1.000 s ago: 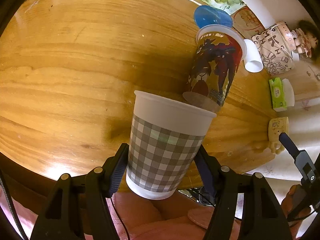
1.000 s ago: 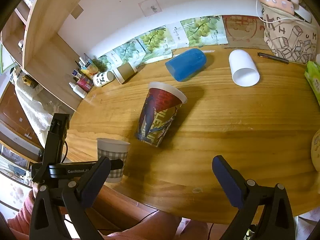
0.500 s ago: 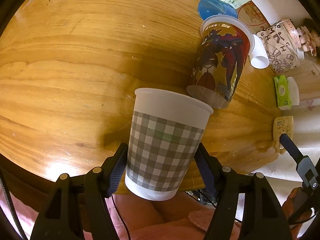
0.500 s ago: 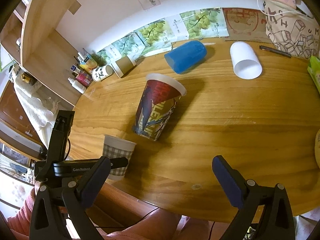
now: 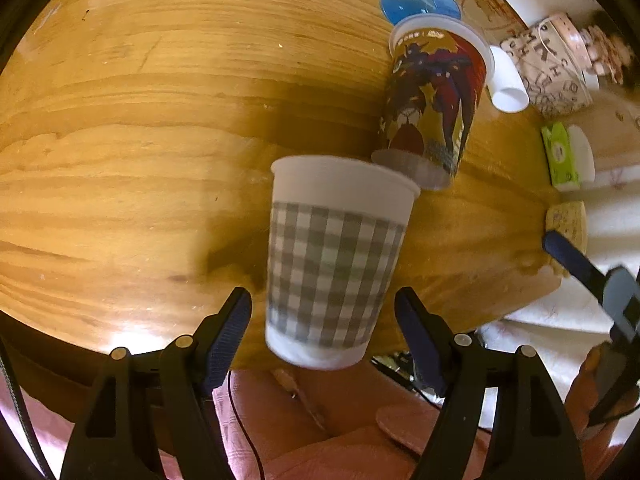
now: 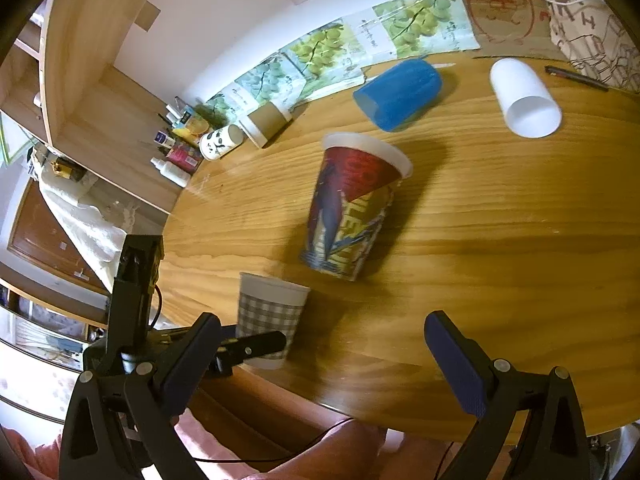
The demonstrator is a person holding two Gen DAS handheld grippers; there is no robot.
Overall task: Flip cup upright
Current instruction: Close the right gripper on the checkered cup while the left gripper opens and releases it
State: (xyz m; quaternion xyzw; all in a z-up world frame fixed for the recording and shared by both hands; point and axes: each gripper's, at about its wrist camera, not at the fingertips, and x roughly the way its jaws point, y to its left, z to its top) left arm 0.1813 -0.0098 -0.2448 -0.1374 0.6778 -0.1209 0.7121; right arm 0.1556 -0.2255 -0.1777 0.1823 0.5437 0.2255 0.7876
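A grey-checked paper cup (image 5: 332,264) stands upright at the near edge of the round wooden table (image 5: 140,140); it also shows in the right wrist view (image 6: 270,316). My left gripper (image 5: 324,312) is open, its fingers a little apart from the cup on both sides. A tall cup with a red and blue print (image 5: 434,104) stands upright behind it, also seen from the right wrist (image 6: 352,208). My right gripper (image 6: 320,344) is open and empty above the table's near edge.
A blue cup (image 6: 400,94), a white cup (image 6: 524,98), a brown paper cup (image 6: 266,122) and a panda cup (image 6: 220,142) lie on their sides at the far side. Small bottles (image 6: 174,168) crowd the far left. A patterned bag (image 5: 548,76) and a green pack (image 5: 560,156) lie to the right.
My left gripper has opened and let go of the checked cup, which now stands on the table. The right gripper has moved slightly closer to the table.
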